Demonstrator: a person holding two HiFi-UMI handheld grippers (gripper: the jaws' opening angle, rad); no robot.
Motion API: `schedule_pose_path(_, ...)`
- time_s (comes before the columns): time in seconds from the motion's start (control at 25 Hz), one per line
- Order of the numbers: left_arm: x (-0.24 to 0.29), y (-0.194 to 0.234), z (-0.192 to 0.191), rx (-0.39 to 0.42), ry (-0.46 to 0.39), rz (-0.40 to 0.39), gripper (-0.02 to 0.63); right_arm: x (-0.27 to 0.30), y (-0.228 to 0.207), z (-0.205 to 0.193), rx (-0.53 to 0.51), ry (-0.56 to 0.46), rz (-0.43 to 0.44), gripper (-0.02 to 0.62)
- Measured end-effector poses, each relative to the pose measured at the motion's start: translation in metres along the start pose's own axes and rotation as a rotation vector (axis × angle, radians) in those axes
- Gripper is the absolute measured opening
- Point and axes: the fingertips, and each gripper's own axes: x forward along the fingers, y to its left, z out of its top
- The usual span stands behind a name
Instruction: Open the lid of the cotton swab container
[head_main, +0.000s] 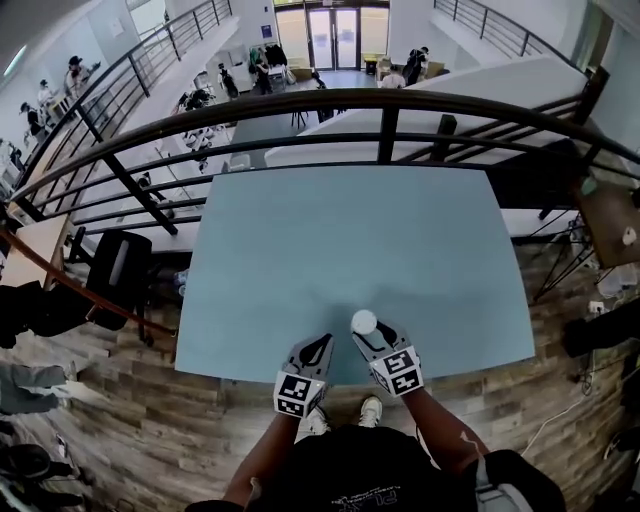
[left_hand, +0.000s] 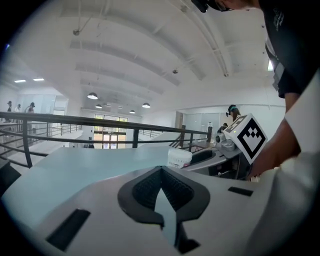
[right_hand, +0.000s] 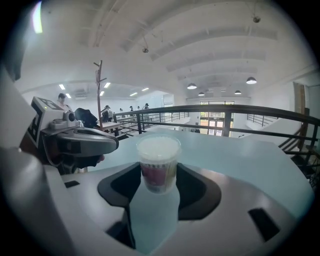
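The cotton swab container (head_main: 364, 321) is a small clear tub with a white lid, standing upright near the front edge of the light blue table (head_main: 350, 220). My right gripper (head_main: 371, 332) reaches it from the near side. In the right gripper view the container (right_hand: 159, 150) stands between the two black pads, which touch its sides, lid on top. My left gripper (head_main: 321, 342) is shut and empty, just left of the container. The left gripper view has the container (left_hand: 179, 158) ahead to the right, with the right gripper's marker cube (left_hand: 248, 136) behind it.
A dark metal railing (head_main: 300, 105) runs along the table's far side, with a lower hall and people beyond. A black chair (head_main: 118, 270) stands left of the table. Wooden floor and my own shoes (head_main: 370, 409) show below the front edge.
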Motion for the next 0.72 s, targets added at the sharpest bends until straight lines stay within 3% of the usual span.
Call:
schedule_pose_path(0.44, 0.006, 0.012, 0.049, 0.177, -0.052, -0.017, 0.012, 0.007, -0.004, 0.065, -0.051, -0.072, 0.036, 0.23)
schedule_pose_path(0.72, 0.014, 0.027, 0.063, 0.235, -0.059, -0.02, 0.012, 0.02, -0.01, 0.066, -0.016, -0.038, 0.047, 0.23)
